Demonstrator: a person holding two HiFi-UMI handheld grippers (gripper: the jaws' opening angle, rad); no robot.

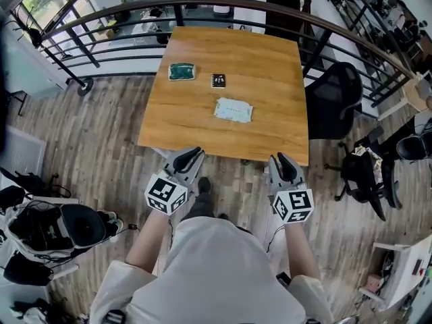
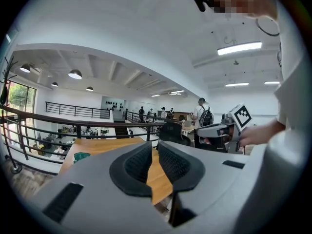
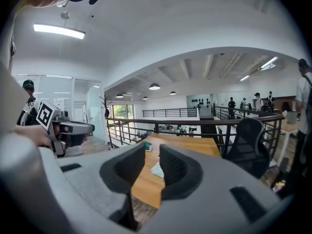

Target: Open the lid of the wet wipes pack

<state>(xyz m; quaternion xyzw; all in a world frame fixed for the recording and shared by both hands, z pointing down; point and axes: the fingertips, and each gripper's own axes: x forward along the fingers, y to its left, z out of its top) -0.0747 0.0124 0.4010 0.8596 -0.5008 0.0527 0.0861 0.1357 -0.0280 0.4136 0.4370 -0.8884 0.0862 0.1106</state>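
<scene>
Pale blue-white flat wet wipes pack (image 1: pixel 233 110) lies mid wooden counter (image 1: pixel 270 66), lid untouched. Left tool (image 1: pixel 194 153) and right tool (image 1: pixel 283 158) hover at the near edge, jaws slightly apart and empty, likely staged for the reach.

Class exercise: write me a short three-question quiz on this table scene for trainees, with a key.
1. True or false: the left gripper holds the pale rectangular wet wipes pack.
2. Which thing on the square wooden table lies nearest the right gripper? A the dark green pack; B the small black rectangular item; C the wet wipes pack.
3. Fill in: the number of things lying on the table is ___.
Key: 1 false; 2 C; 3 three.
</scene>
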